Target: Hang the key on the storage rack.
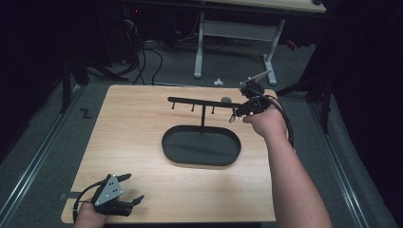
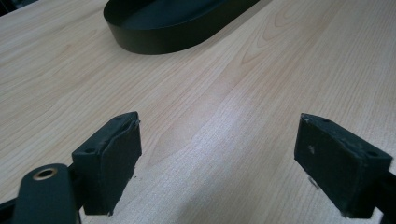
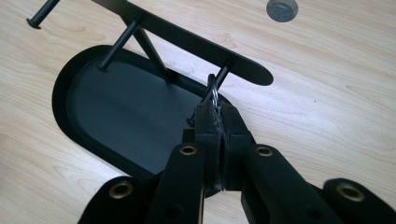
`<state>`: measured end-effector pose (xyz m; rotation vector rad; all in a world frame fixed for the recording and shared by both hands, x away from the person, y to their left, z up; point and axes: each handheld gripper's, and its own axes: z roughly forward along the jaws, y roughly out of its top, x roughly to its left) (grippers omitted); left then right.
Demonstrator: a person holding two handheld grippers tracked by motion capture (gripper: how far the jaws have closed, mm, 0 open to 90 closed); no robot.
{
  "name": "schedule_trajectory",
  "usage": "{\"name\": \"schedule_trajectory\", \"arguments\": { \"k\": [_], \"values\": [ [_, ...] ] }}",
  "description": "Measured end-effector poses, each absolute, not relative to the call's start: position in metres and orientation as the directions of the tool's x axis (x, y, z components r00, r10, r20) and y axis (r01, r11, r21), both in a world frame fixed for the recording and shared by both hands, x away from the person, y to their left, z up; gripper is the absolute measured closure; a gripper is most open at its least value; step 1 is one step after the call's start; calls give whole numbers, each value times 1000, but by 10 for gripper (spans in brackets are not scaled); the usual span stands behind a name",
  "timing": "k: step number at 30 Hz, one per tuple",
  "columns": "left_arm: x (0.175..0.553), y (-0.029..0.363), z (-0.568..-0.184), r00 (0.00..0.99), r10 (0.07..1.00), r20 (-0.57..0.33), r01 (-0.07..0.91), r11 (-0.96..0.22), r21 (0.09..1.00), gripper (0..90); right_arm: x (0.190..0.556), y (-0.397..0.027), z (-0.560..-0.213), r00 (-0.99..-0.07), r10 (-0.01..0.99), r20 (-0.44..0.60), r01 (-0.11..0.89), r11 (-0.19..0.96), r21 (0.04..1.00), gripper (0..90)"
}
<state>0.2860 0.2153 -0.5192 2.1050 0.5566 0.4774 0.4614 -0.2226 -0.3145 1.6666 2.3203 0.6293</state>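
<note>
Metal ring: at the rightmost peg of the black stand's crossbar, toward the worktop's far right; pinched between closed jaws of right gripper. Oval base tray: worktop centre. Left gripper: near-left corner, jaws wide apart, holding nothing.

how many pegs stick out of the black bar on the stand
4 thin black pegs: far left end, second, third, and one by the right gripper, where a small metal ring sits. More may be hidden.

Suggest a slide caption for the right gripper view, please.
Right gripper, jaws shut on a small metal ring, holds it at a peg of the black stand.
</note>
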Motion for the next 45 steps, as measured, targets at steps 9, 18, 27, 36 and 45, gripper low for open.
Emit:
{"name": "schedule_trajectory", "arguments": {
  "k": [9,18,27,36,45],
  "values": [
    [285,215,-519,826,548,130,207,-510,835,153,466,-225,-313,-294,954,65,844,227,486,815],
    [285,213,-519,830,541,136,201,-517,832,153,458,-224,-312,-299,953,50,838,237,492,781],
    [285,213,-520,831,540,135,202,-518,831,153,447,-229,-316,-298,953,56,829,230,509,676],
    [284,213,-520,829,543,134,206,-520,829,153,438,-237,-331,-292,955,56,834,225,504,492],
    [284,212,-521,829,542,136,206,-523,827,153,430,-244,-354,-288,956,60,836,221,502,376]
  ]
}}
